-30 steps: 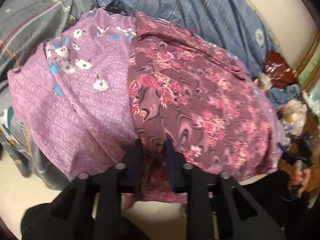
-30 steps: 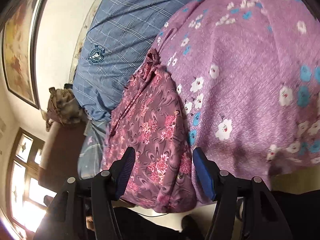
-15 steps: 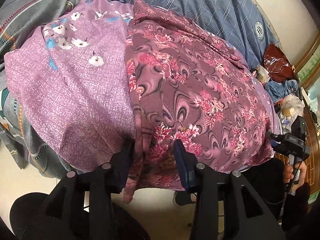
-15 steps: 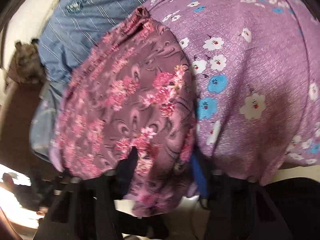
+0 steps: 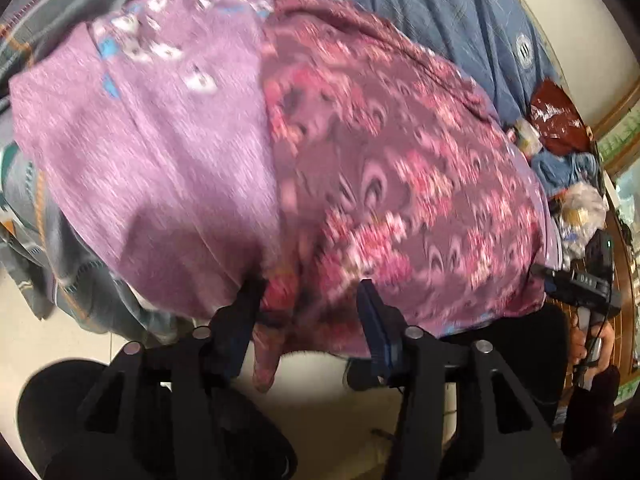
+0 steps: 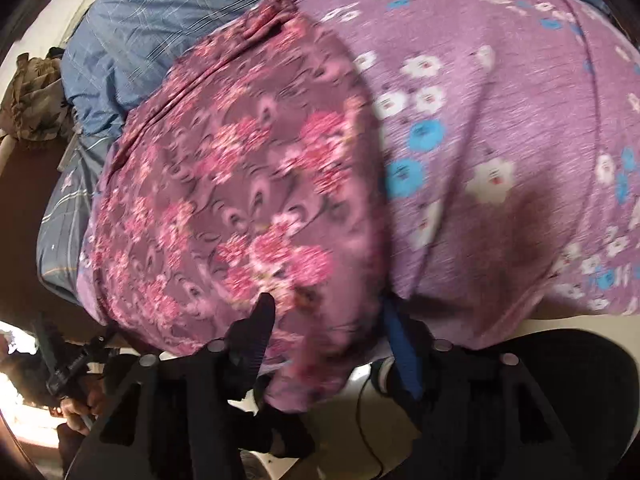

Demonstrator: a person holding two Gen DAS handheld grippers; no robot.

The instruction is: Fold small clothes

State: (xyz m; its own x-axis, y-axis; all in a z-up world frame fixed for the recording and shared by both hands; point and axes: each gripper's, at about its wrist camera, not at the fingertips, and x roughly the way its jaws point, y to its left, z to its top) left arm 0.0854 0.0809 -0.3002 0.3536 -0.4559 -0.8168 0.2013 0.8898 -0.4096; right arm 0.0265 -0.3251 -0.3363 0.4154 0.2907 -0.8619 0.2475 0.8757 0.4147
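At the near edge of the lilac flowered sheet (image 5: 152,152), the dark floral garment (image 5: 400,184) lies spread for folding, its hem hanging between the just-widened, unclamped jaws of the left gripper (image 5: 310,312) and right gripper (image 6: 328,320).

A bedroom in a home: a blue checked quilt with round badge prints (image 5: 460,12) is spread over the bed, a lilac flower-print cloth (image 6: 500,140) lies over it, a grey plaid blanket (image 5: 52,8) is bunched alongside, cluttered bags and bundled clothes (image 5: 560,152) sit at the bedside, pale tiled floor (image 5: 24,340) below.
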